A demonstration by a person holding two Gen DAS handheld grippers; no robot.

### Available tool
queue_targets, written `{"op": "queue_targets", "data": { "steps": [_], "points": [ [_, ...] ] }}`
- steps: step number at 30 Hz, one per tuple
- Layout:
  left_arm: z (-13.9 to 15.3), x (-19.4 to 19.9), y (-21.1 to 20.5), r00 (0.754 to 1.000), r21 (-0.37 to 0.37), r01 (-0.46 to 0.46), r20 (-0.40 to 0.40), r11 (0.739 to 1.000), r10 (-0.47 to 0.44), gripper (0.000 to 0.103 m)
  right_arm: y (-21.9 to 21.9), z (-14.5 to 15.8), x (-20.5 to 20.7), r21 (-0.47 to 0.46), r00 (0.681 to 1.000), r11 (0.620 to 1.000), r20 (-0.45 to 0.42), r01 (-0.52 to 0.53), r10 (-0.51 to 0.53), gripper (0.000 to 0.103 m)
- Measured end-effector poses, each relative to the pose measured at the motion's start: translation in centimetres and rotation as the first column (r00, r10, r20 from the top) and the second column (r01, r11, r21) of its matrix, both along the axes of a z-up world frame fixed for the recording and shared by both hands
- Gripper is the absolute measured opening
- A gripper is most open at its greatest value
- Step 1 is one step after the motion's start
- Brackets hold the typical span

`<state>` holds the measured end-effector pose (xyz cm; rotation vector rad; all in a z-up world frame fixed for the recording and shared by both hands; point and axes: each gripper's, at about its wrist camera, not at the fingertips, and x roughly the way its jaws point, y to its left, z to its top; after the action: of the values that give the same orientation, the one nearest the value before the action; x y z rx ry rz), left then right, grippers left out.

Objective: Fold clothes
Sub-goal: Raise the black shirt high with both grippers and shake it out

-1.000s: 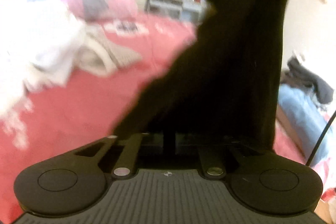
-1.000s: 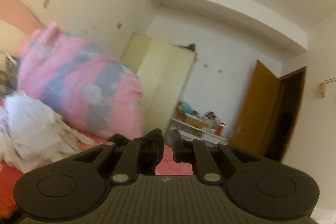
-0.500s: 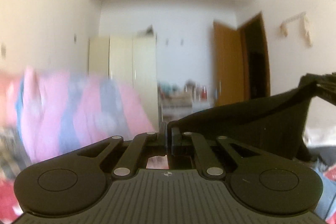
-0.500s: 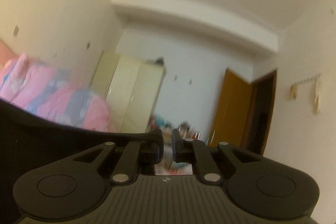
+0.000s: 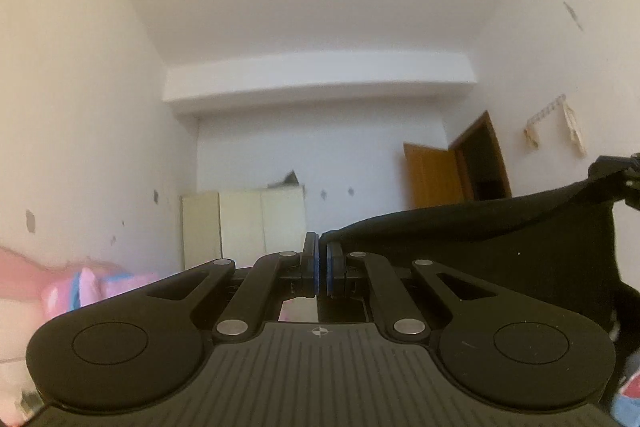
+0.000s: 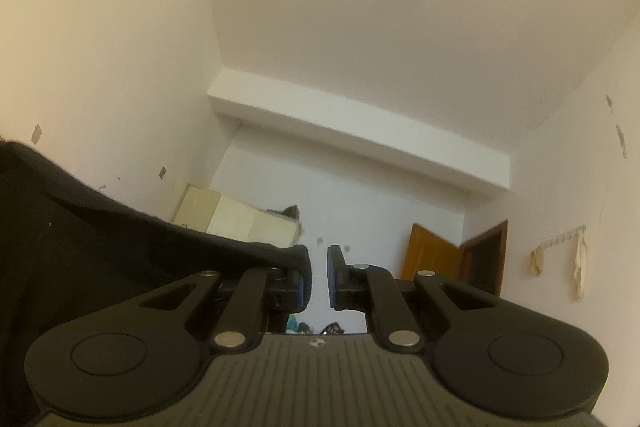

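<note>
Black garment [image 5: 500, 247] taut between left gripper [image 5: 321, 269] and right gripper [image 6: 319, 277].

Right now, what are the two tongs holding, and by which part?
Both hold one black garment, stretched between them by its top edge. The left tongs pinch one end, the right tongs the other, its cloth draped over the left finger.

Home bedroom: pink bedding [image 5: 100, 283], cream wardrobe [image 5: 242, 223], wooden door [image 5: 430, 177], wall hooks [image 5: 554, 123] with cloths.
</note>
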<state>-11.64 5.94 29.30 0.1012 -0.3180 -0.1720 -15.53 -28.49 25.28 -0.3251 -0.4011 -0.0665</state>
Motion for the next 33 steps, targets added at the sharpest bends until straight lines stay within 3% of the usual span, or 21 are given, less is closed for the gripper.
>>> {"op": "queue_targets", "data": {
  "steps": [5,9,15,19,22,25,26,27,29,31,32,33],
  "points": [
    [-0.3,2.1,-0.3,1.000,0.005,0.000,-0.007,1.000,0.000,0.003,0.5,-0.3,0.7,-0.021,1.000,1.000,-0.023,-0.003,0.002,0.011],
    [-2.0,5.5,-0.5,0.998,0.018,-0.005,-0.066,1.000,0.007,0.003,0.3,-2.0,3.7,-0.014,0.996,1.000,-0.088,-0.006,0.005,0.011],
    [-6.8,16.0,-1.2,0.974,0.047,-0.029,-0.222,0.998,0.039,0.003,0.0,-7.3,13.9,0.000,0.969,1.000,-0.247,0.006,-0.006,0.011],
    [-12.5,25.6,-2.4,0.927,0.076,-0.043,-0.368,0.996,0.068,0.003,-1.1,-12.7,23.5,0.041,0.924,0.999,-0.382,0.020,-0.003,0.011],
    [-18.3,32.7,-3.4,0.860,0.104,-0.037,-0.503,0.994,0.084,0.003,-1.6,-19.5,32.7,0.115,0.839,0.993,-0.542,0.026,0.041,0.011],
    [-25.8,38.6,-4.3,0.738,0.135,-0.002,-0.669,0.991,0.093,0.008,-1.5,-27.5,40.0,0.184,0.712,0.981,-0.696,0.055,0.091,0.012],
    [-28.5,40.1,-4.3,0.685,0.147,0.002,-0.721,0.989,0.106,0.017,-1.3,-30.3,42.0,0.195,0.656,0.979,-0.748,0.067,0.104,0.017],
    [-31.3,41.7,-4.4,0.619,0.162,-0.001,-0.775,0.987,0.128,0.023,-1.0,-33.0,44.0,0.205,0.596,0.976,-0.794,0.080,0.117,0.033],
    [-33.8,42.8,-3.6,0.540,0.154,-0.022,-0.830,0.988,0.141,0.027,-0.9,-38.3,46.8,0.213,0.438,0.968,-0.889,0.132,0.136,0.058],
    [-36.2,43.7,-2.6,0.459,0.147,-0.043,-0.876,0.988,0.150,0.028,-1.2,-41.8,47.7,0.214,0.303,0.962,-0.940,0.172,0.155,0.060],
    [-36.0,43.1,-1.8,0.465,0.125,-0.040,-0.876,0.991,0.129,0.030,-1.6,-41.4,47.3,0.230,0.312,0.959,-0.935,0.168,0.170,0.061],
    [-35.7,42.4,-1.0,0.475,0.101,-0.035,-0.873,0.994,0.105,0.030,-2.0,-40.7,46.8,0.248,0.330,0.955,-0.926,0.161,0.184,0.069]
  ]
}}
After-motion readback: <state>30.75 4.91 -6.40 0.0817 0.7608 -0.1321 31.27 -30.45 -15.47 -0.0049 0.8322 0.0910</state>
